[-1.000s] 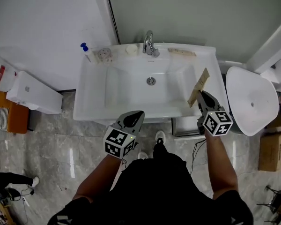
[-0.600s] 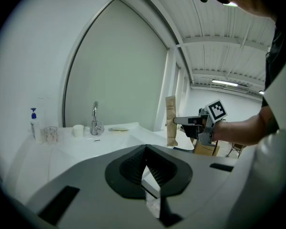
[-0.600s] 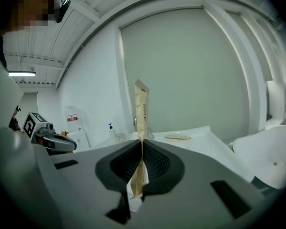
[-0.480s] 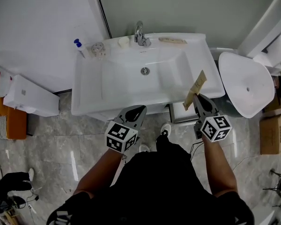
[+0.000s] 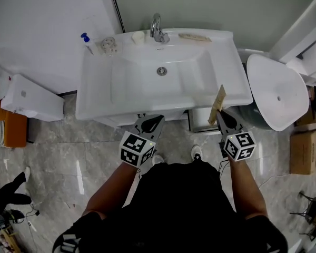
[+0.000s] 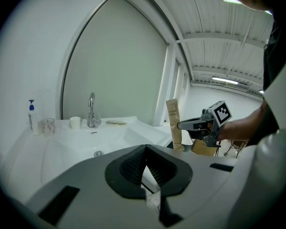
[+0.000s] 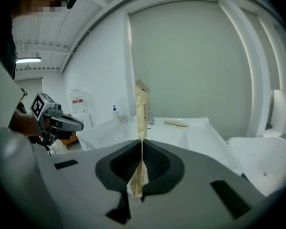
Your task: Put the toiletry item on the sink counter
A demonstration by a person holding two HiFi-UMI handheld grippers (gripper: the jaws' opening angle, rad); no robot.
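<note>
now drawn back off the front right corner of the sink counter (image 5: 233, 73), the tan toiletry tube (image 5: 218, 104) is held upright, pinched in the right gripper (image 5: 221, 116); the left gripper (image 5: 151, 124) is shut, empty. placement is judged still to come.

Both grippers are drawing back from the sink (image 5: 95, 96) toward the person (image 5: 184, 204). The right gripper (image 5: 220, 115) is carrying the tube (image 5: 218, 101) from over the sink's right side out to its front right corner. The left gripper (image 5: 151, 123) is coming off the front rim, out over the floor (image 5: 68, 157).
</note>
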